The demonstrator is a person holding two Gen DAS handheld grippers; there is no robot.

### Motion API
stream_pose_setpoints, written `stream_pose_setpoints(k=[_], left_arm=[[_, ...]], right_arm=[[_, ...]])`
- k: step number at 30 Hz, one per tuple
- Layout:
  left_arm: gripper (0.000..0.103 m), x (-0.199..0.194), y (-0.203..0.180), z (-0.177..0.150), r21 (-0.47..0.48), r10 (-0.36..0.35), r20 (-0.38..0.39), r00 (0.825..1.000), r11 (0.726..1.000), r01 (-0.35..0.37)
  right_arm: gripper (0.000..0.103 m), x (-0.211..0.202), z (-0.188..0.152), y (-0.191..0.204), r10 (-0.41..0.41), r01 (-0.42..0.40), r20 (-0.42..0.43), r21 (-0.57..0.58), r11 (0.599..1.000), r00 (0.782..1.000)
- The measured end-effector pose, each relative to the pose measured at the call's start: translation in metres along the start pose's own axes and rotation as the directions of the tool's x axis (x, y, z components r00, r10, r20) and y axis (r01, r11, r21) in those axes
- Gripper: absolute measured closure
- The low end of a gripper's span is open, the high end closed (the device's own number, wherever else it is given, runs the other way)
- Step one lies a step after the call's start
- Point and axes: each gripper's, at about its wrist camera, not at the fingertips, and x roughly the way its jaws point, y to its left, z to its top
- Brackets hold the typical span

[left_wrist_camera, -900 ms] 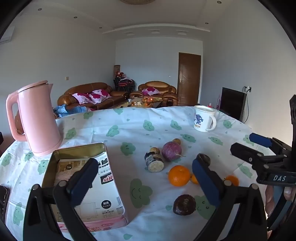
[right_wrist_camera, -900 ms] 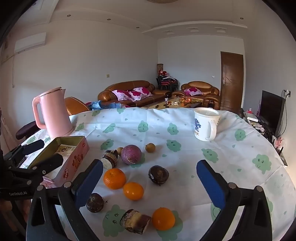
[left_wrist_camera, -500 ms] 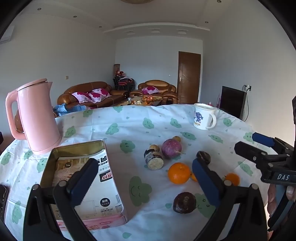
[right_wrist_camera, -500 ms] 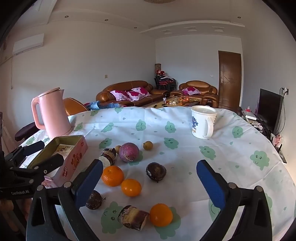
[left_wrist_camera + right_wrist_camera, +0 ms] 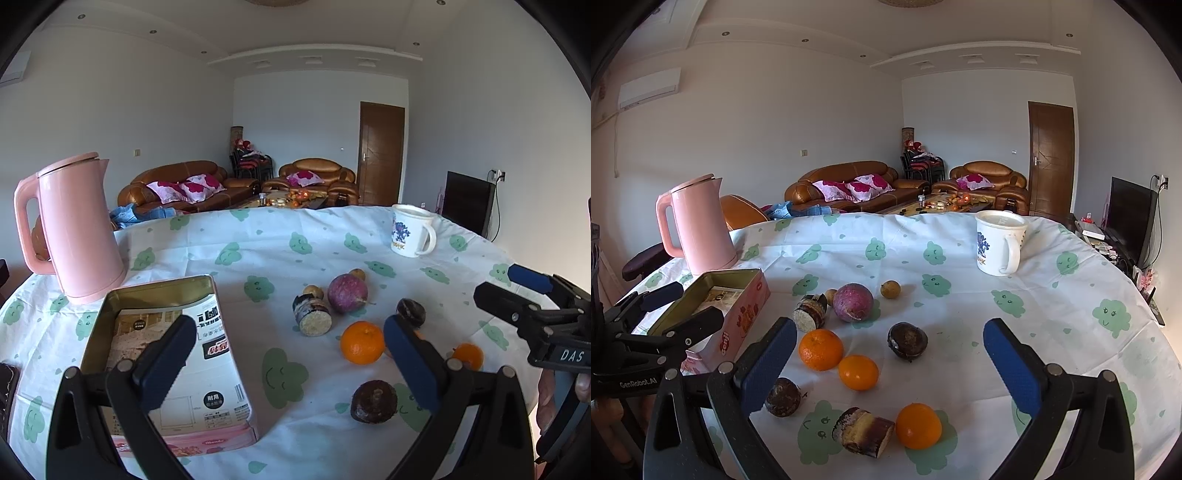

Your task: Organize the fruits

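Note:
Fruit lies loose on the cloud-print tablecloth (image 5: 1052, 302): three oranges (image 5: 820, 349) (image 5: 858, 372) (image 5: 918, 425), two dark round fruits (image 5: 907, 340) (image 5: 783, 397), a purple round fruit (image 5: 852, 301), two small yellow fruits (image 5: 890, 288) and two cut cane pieces (image 5: 863, 432) (image 5: 810, 315). An open pink tin (image 5: 159, 286) stands at the left. My left gripper (image 5: 290, 332) hovers open over the tin's right edge and the nearest orange (image 5: 362, 342). My right gripper (image 5: 890, 328) is open above the fruit cluster. Neither holds anything.
A pink kettle (image 5: 77, 229) stands behind the tin (image 5: 746, 314). A white mug (image 5: 999, 243) sits at the far right. Each gripper shows in the other's view: the right gripper (image 5: 517, 293) and the left gripper (image 5: 683, 308). A dark object (image 5: 7, 384) lies at the left table edge.
Both views shift only very slightly. No fruit has moved and both grippers stay open.

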Motion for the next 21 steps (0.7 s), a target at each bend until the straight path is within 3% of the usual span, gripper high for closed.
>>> stream_pose_setpoints(k=[21], left_arm=[[0.000,0.0009,0.0001,-0.0003,0.000,0.002,-0.003,1.000,1.000,-0.002]], right_arm=[[0.001,0.0035,-0.0031,0.0031,0.009,-0.009,-0.002,0.003,1.000,1.000]])
